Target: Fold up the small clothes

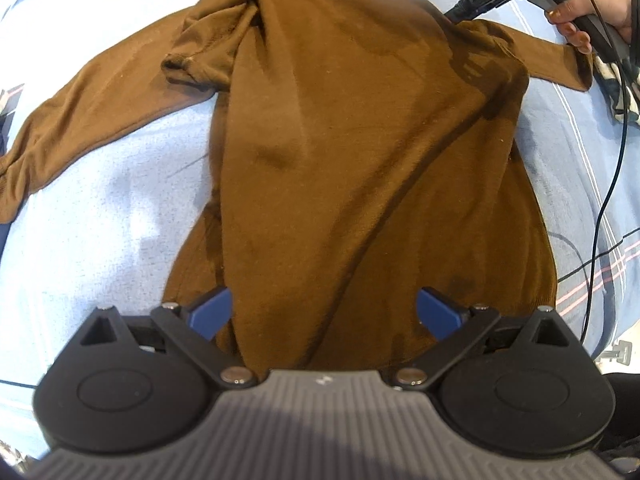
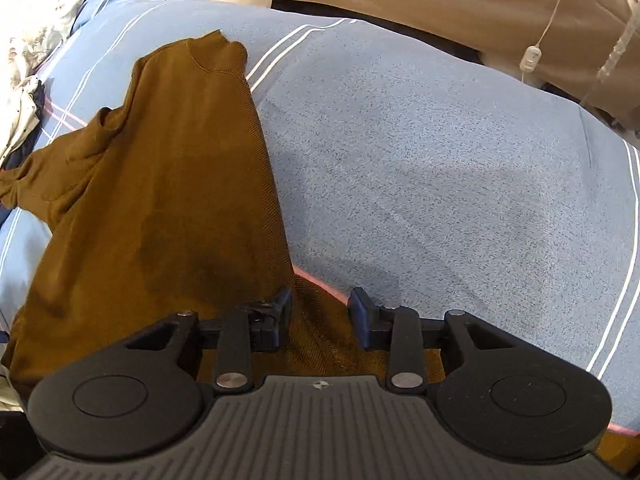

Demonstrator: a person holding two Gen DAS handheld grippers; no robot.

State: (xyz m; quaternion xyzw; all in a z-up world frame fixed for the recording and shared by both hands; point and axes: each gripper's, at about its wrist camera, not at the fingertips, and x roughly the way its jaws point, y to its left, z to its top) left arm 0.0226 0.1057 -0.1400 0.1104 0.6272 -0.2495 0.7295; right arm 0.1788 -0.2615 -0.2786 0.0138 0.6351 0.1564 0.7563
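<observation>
A brown long-sleeved top [image 1: 352, 152] lies on a pale blue striped bedspread [image 1: 100, 220], its body folded lengthwise into a long panel running away from the left gripper [image 1: 324, 312].

Only the left wrist view takes in the whole garment: one sleeve [image 1: 80, 120] stretches out flat to the left, a bunched fold sits near the collar, and a second sleeve end [image 1: 568, 64] pokes out at the upper right. There too a hand [image 1: 592, 12] grips the handle of the other tool, with a black cable [image 1: 608, 184] trailing down over the bedspread's right side.

The right wrist view shows what that one misses: a wide stretch of bare bedspread to the right of the top, crossed by white stripes, a beige cushion [image 2: 480, 8] beyond the far edge, and a white cord with an inline switch [image 2: 530, 58] hanging there. A crumpled light garment [image 2: 32, 40] lies off to the far left.

The left gripper's blue pads [image 1: 212, 312] stand wide apart over the near end of the folded panel, not pressing it.

The right gripper [image 2: 320, 312] has its jaws partly apart, straddling the top's right-hand edge near a pink stripe [image 2: 320, 284]; cloth lies under the gap, but the pads are not pinching it.

Open room is generous right of the garment's edge; the left side is tighter, with the spread sleeve.
</observation>
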